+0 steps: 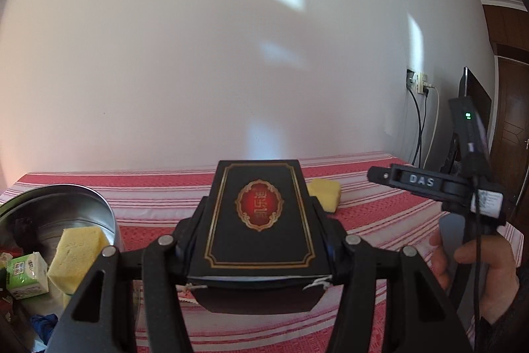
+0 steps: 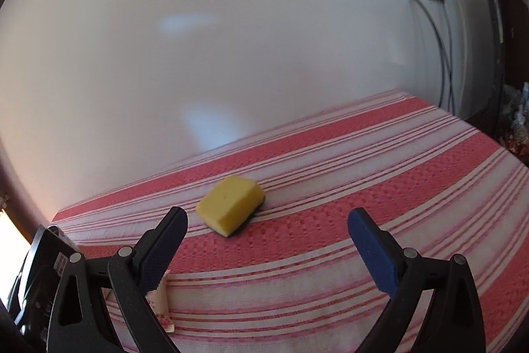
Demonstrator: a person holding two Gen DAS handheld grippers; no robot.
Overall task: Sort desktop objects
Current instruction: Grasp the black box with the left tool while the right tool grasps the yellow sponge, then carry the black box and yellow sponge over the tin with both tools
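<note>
Left tongs [image 1: 261, 214] pinch black box [image 1: 261, 214]; carry level, release low over tin [image 1: 82, 194] at left; right tongs [image 2: 267, 240] spread, sponge [image 2: 231, 209] just ahead

On the right hand-held gripper [image 1: 377, 176], seen from the left wrist view, the white letters "DAS" stand on its black side bar. The black box [image 1: 261, 217] carries a red medallion with gold characters in the middle of its lid; they look Chinese, but I cannot read them. The small green and white carton [image 1: 26, 275] in the metal tin [image 1: 82, 192] has green print, too small to read. In the right wrist view no text is readable.
</note>
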